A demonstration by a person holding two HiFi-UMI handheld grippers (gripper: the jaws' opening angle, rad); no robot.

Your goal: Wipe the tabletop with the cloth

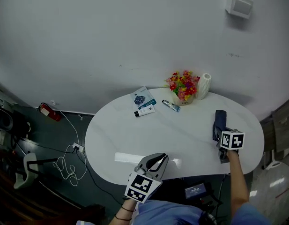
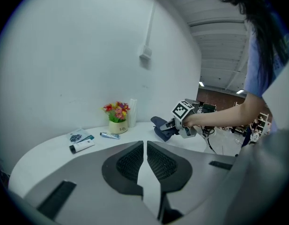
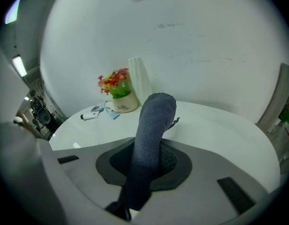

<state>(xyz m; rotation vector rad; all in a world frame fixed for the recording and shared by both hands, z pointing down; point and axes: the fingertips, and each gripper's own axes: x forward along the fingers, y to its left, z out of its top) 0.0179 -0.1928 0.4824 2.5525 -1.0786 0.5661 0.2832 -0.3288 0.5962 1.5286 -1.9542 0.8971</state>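
A dark blue-grey cloth (image 1: pixel 219 124) is pinched in my right gripper (image 1: pixel 221 136) at the right side of the white oval table (image 1: pixel 191 135). In the right gripper view the cloth (image 3: pixel 151 139) stands up between the jaws, and its far end folds over above the tabletop. My left gripper (image 1: pixel 159 161) hovers at the table's near edge. Its jaws are closed with only a thin slit between them and nothing held (image 2: pixel 145 162). The left gripper view also catches the cloth (image 2: pixel 160 127) and the right gripper (image 2: pixel 168 126).
At the back of the table stand a small pot of flowers (image 1: pixel 183 89) and a white ribbed vase (image 1: pixel 203 86). A booklet (image 1: pixel 142 98), a white tube (image 1: pixel 144 110) and a blue tube (image 1: pixel 171 106) lie back left. Cables (image 1: pixel 69 159) trail on the floor.
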